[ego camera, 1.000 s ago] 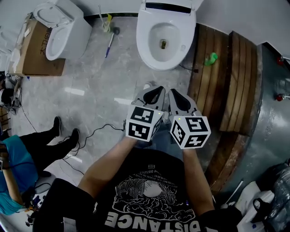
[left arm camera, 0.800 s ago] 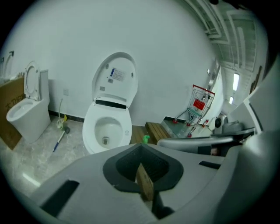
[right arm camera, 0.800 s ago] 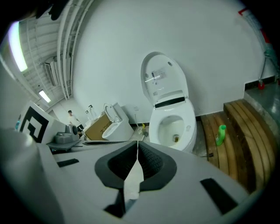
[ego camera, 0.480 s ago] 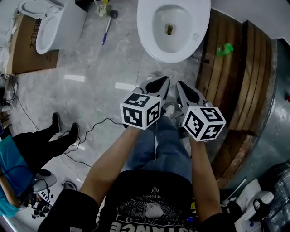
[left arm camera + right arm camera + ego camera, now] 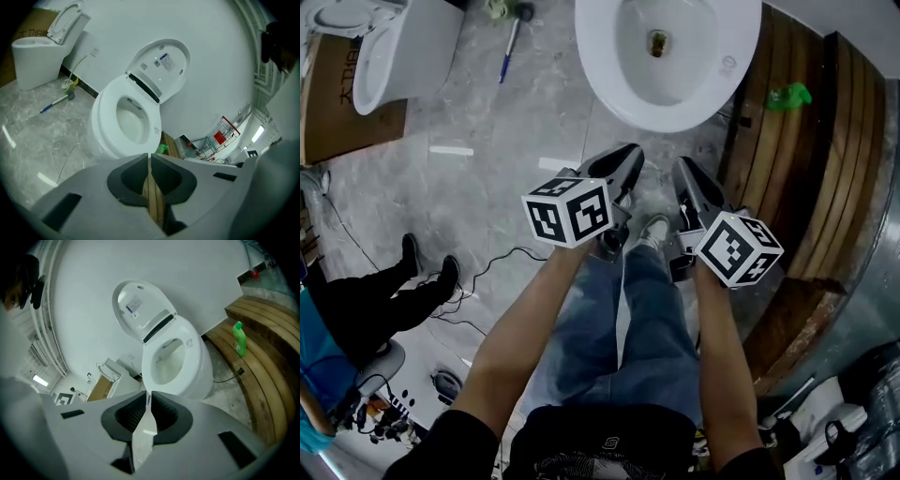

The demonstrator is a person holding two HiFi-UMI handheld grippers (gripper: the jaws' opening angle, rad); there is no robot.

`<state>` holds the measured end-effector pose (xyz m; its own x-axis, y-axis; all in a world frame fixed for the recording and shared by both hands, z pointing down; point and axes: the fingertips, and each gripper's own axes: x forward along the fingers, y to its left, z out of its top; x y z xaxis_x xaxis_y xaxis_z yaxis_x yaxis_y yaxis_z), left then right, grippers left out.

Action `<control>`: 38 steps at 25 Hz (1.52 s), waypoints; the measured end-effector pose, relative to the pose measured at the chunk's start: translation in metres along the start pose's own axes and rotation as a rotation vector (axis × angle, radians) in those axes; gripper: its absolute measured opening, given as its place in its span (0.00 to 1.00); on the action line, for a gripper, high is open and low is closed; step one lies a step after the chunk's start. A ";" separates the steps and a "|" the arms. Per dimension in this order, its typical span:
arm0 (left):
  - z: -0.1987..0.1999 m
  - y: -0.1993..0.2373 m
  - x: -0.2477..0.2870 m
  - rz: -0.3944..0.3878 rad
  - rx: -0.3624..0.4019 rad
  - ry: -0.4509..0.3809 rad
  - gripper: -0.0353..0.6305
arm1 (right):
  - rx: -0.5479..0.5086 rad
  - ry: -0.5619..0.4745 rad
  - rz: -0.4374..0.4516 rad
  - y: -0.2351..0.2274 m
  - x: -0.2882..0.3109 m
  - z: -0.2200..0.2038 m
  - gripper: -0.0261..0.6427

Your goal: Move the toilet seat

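Currently the left tool (image 5: 622, 161) and right tool (image 5: 686, 178) hang side by side above the person's jeans (image 5: 642, 314), each with its jaws pressed together on nothing. Just ahead, the toilet seat (image 5: 727, 58) lies flat on the white bowl, with the lid (image 5: 164, 58) raised against the wall and the curved wooden step (image 5: 811, 141) beside it.

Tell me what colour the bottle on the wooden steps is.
Green. The bottle shows best in the right gripper view, on the wooden steps.
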<state>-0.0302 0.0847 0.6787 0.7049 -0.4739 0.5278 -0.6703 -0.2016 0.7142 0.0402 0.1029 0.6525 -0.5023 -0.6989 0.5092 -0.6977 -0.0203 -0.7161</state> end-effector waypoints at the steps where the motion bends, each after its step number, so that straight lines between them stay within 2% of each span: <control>1: 0.000 0.007 0.004 -0.007 -0.025 -0.009 0.07 | 0.014 -0.005 0.005 -0.005 0.005 -0.002 0.07; 5: 0.000 0.033 0.019 -0.035 -0.129 -0.048 0.09 | 0.065 -0.022 0.014 -0.025 0.027 -0.008 0.08; 8: 0.000 0.045 0.032 -0.082 -0.200 -0.058 0.24 | 0.106 -0.024 0.021 -0.038 0.043 -0.014 0.17; 12: -0.001 0.060 0.043 -0.127 -0.256 -0.078 0.28 | 0.154 -0.023 0.034 -0.053 0.060 -0.025 0.21; 14: -0.004 0.062 0.048 -0.177 -0.291 -0.089 0.33 | 0.191 -0.030 0.070 -0.056 0.066 -0.029 0.25; 17: -0.006 0.061 0.054 -0.264 -0.350 -0.110 0.40 | 0.217 -0.066 0.175 -0.051 0.076 -0.023 0.31; 22: -0.005 0.068 0.059 -0.311 -0.406 -0.147 0.41 | 0.247 -0.090 0.190 -0.064 0.088 -0.021 0.36; 26: -0.005 0.078 0.067 -0.291 -0.429 -0.147 0.41 | 0.281 -0.095 0.175 -0.076 0.095 -0.020 0.37; 31: -0.002 0.075 0.072 -0.306 -0.406 -0.139 0.41 | 0.292 -0.115 0.189 -0.076 0.098 -0.012 0.37; 34: 0.000 0.076 0.075 -0.292 -0.419 -0.140 0.41 | 0.336 -0.116 0.166 -0.085 0.099 -0.013 0.37; 36: -0.003 0.081 0.077 -0.265 -0.430 -0.136 0.30 | 0.389 -0.121 0.155 -0.092 0.098 -0.015 0.32; 38: -0.004 0.081 0.075 -0.263 -0.446 -0.132 0.28 | 0.426 -0.126 0.163 -0.092 0.096 -0.016 0.28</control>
<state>-0.0308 0.0359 0.7778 0.7813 -0.5659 0.2632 -0.2910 0.0426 0.9558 0.0479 0.0494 0.7747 -0.5036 -0.7983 0.3302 -0.3298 -0.1757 -0.9276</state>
